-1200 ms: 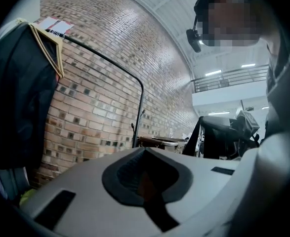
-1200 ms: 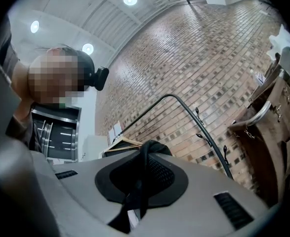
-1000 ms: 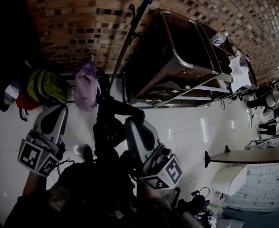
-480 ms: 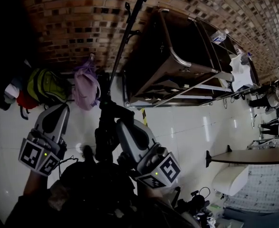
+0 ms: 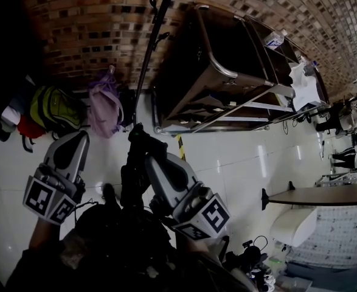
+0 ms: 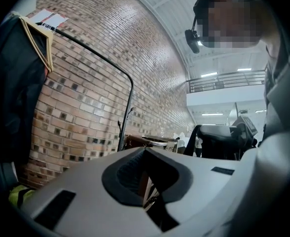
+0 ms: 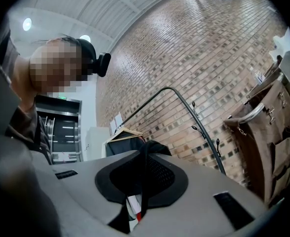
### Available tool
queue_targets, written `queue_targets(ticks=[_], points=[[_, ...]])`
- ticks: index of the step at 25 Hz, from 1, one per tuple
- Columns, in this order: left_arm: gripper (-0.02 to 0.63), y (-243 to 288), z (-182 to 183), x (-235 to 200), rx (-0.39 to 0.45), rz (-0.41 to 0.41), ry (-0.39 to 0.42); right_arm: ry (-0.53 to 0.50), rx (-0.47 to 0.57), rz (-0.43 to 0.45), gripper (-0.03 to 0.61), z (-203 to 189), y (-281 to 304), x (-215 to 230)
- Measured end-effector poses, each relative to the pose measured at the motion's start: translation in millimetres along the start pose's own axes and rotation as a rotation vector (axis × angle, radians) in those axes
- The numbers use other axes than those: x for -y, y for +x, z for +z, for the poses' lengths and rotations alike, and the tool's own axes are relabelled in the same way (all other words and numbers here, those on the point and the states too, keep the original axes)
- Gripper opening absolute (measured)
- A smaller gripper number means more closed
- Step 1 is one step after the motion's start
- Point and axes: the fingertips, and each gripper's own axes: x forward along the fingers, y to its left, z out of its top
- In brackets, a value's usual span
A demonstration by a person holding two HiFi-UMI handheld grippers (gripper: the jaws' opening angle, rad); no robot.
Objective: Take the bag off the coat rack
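The black bag (image 5: 134, 174) hangs by its strap from my right gripper (image 5: 149, 159), in the middle of the head view and apart from the coat rack (image 5: 154, 35). The right gripper view shows the jaws shut on the black strap (image 7: 144, 163). The rack's dark pole with hooks (image 7: 205, 128) stands beyond it against the brick wall. My left gripper (image 5: 76, 137) is held beside the bag on the left. Its jaws are shut with nothing between them (image 6: 145, 151). The dark bag (image 6: 218, 141) shows to its right.
A purple bag (image 5: 104, 105) and a green backpack (image 5: 56, 109) lie against the brick wall on the left. A brown metal-framed cart (image 5: 227, 72) stands right of the rack. A table edge (image 5: 324, 198) juts in at the right. Clothes hang on a rail (image 6: 85, 48).
The right gripper with the bag has drifted a little left and up in the head view. The rack, wall and cart have slid towards the top of the picture.
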Motion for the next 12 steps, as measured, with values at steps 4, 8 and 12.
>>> queue_targets(ticks=[4, 8, 12], points=[[0.028, 0.7, 3.2, 2.3, 0.008, -0.006, 0.005, 0.005, 0.005, -0.007, 0.040, 1.2, 0.4, 1.9], [0.028, -2.3, 3.3, 2.1, 0.011, 0.003, 0.005, 0.018, 0.021, -0.012, 0.040, 7.1, 4.6, 0.3], [0.028, -7.8, 1.5, 0.6, 0.008, 0.010, 0.004, 0.023, -0.008, -0.006, 0.040, -1.1, 0.6, -0.9]])
